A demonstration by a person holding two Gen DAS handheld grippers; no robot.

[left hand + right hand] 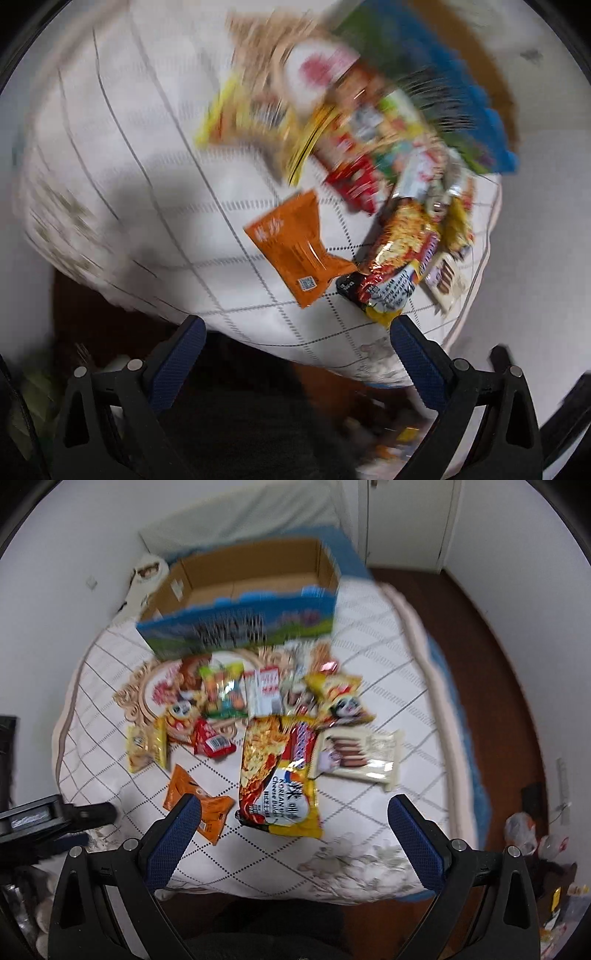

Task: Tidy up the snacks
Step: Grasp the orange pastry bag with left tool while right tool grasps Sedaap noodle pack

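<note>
Two tongs, both spread wide and holding nothing: left tongs (297,325), right tongs (293,805), hovering over the near edge of a bed (369,812) with a white quilted cover. Nearest, one orange packet (212,812) just beside one long yellow noodle pack (277,775) lettered "Korean". Beyond, one pale pack of chocolate sticks (360,758) to the right, one red packet (212,740) and one yellow packet (146,747) to the left. Farther, a heap of overlapping snacks (258,686), too blurred to count, partly over one round ornate tray (133,698). Farthest, one open cardboard box (240,627) with blue printed sides, nothing seen inside. Left view heavily smeared.
</note>
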